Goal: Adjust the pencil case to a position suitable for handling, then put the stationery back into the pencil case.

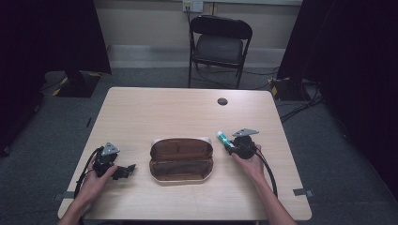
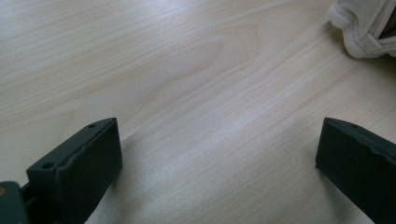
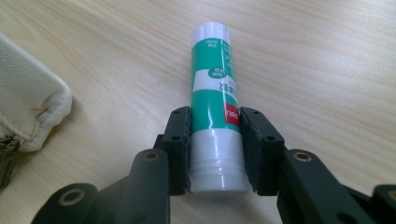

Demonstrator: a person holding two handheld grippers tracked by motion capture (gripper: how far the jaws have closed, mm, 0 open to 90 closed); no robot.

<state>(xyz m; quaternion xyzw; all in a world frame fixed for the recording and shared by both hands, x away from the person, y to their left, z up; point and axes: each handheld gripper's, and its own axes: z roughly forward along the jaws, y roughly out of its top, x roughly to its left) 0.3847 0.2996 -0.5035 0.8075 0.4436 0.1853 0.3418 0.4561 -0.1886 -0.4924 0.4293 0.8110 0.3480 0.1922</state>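
The right tool [image 3: 215, 140] clamps a green-and-white glue stick [image 3: 215, 102] near its wider white end, just right of the open pencil case [image 1: 181, 159] above the counter [image 1: 187, 112]. Its long axis runs along the jaws, pointing away from the hand. The left tool [image 2: 219, 158] gapes wide, holding nothing.

Green-and-white glue stick [image 3: 215, 100]; brown-lined cream pencil case [image 1: 181, 159]; pale woodgrain table [image 1: 155, 108]

Black folding chair [image 1: 219, 47] behind table [image 1: 155, 108], grey carpet [image 1: 328, 154]
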